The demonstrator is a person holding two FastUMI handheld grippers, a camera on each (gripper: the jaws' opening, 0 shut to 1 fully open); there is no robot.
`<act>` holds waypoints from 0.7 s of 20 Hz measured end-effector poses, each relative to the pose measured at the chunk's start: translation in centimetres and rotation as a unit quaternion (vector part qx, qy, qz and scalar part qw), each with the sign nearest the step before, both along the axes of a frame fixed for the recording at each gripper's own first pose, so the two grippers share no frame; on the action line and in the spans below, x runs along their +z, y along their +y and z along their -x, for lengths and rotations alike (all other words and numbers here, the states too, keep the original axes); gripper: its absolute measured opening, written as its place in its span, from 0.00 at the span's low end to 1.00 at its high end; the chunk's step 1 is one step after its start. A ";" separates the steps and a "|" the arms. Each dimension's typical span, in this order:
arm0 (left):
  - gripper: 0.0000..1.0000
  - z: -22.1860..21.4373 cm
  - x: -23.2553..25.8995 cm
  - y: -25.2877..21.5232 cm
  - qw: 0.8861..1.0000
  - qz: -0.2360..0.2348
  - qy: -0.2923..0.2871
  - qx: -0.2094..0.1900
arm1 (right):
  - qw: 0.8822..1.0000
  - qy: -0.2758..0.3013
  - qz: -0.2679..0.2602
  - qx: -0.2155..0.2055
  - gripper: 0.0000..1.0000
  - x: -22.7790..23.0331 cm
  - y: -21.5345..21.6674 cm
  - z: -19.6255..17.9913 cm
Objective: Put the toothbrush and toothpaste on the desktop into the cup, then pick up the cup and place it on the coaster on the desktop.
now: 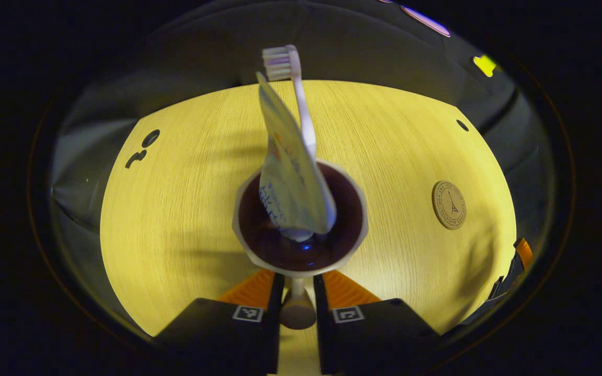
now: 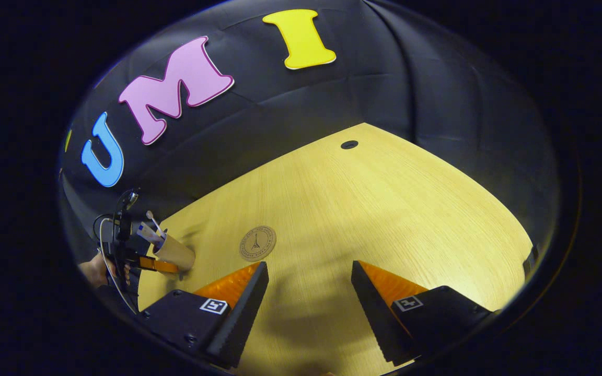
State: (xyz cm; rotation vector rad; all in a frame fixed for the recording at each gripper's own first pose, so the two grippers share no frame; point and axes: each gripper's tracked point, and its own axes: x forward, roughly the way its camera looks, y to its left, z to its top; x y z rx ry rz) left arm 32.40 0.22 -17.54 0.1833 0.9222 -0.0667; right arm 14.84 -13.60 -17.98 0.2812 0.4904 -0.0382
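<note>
A beige cup (image 1: 356, 209) with a dark inside stands right in front of my left gripper (image 1: 298, 286). The white toothbrush (image 1: 301, 99) and the toothpaste tube (image 1: 290, 177) stick up out of it. My left gripper is shut on the cup's handle (image 1: 297, 309). In the right gripper view the same cup (image 2: 174, 253) is far left, held by that gripper (image 2: 147, 262); whether it rests on the table is unclear. The round brown coaster (image 1: 449, 204) lies to the cup's right. My right gripper (image 2: 309, 271) hangs open over bare table, just right of the coaster (image 2: 257, 243).
The light wooden table (image 2: 384, 209) has a cable hole (image 2: 349, 144) near its back edge and more holes (image 1: 150, 138) at the left. A hand (image 2: 94, 270) holds the left gripper. The right gripper's orange finger (image 1: 521, 254) shows at the table's right edge.
</note>
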 end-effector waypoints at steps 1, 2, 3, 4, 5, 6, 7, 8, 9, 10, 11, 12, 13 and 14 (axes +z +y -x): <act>0.32 0.3 0.3 0.1 1.000 0.000 0.001 -0.001 | 1.000 0.002 0.000 -0.002 0.98 -0.1 -0.3 0.2; 0.33 0.4 0.3 0.1 1.000 0.000 0.001 -0.001 | 1.000 0.005 -0.001 -0.004 0.98 -0.2 -0.5 0.4; 0.31 0.4 0.4 0.1 1.000 0.001 -0.001 -0.001 | 1.000 0.007 -0.002 -0.005 0.98 -0.3 -0.6 0.7; 0.36 0.3 0.3 0.2 1.000 0.003 -0.001 0.000 | 1.000 0.009 -0.002 -0.005 0.98 -0.4 -0.7 0.9; 0.30 0.3 0.4 0.1 1.000 0.004 -0.004 0.000 | 1.000 0.010 -0.001 -0.005 0.98 -0.4 -0.9 1.0; 0.29 0.3 0.4 0.1 1.000 0.004 -0.007 0.000 | 1.000 0.010 0.002 -0.005 0.98 -0.3 -0.9 1.0; 0.28 0.3 0.4 0.0 1.000 0.003 -0.010 -0.002 | 1.000 0.009 0.005 -0.004 0.98 -0.2 -1.0 1.0; 0.23 0.3 0.4 0.0 1.000 0.002 -0.014 -0.002 | 1.000 0.008 0.007 -0.003 0.98 -0.1 -1.0 0.9; 0.27 0.3 0.4 0.0 1.000 0.000 -0.016 -0.002 | 1.000 0.007 0.008 -0.002 0.98 0.0 -1.0 0.9; 0.31 0.3 0.4 0.0 1.000 -0.004 -0.020 -0.004 | 1.000 0.006 0.010 0.000 0.98 0.2 -1.0 0.9; 0.26 0.3 0.4 0.3 1.000 -0.011 -0.021 -0.006 | 1.000 0.005 0.012 0.000 0.98 0.2 -1.1 0.9; 0.26 0.5 0.4 0.2 1.000 -0.014 -0.023 -0.009 | 1.000 0.005 0.014 0.001 0.98 0.3 -1.0 0.9; 0.25 0.5 0.7 0.1 0.999 -0.013 -0.027 -0.011 | 1.000 0.005 0.015 0.003 0.98 0.3 -1.0 0.8; 0.30 0.4 1.1 -0.1 0.999 -0.013 -0.034 -0.015 | 1.000 0.006 0.016 0.004 0.98 0.2 -1.0 0.9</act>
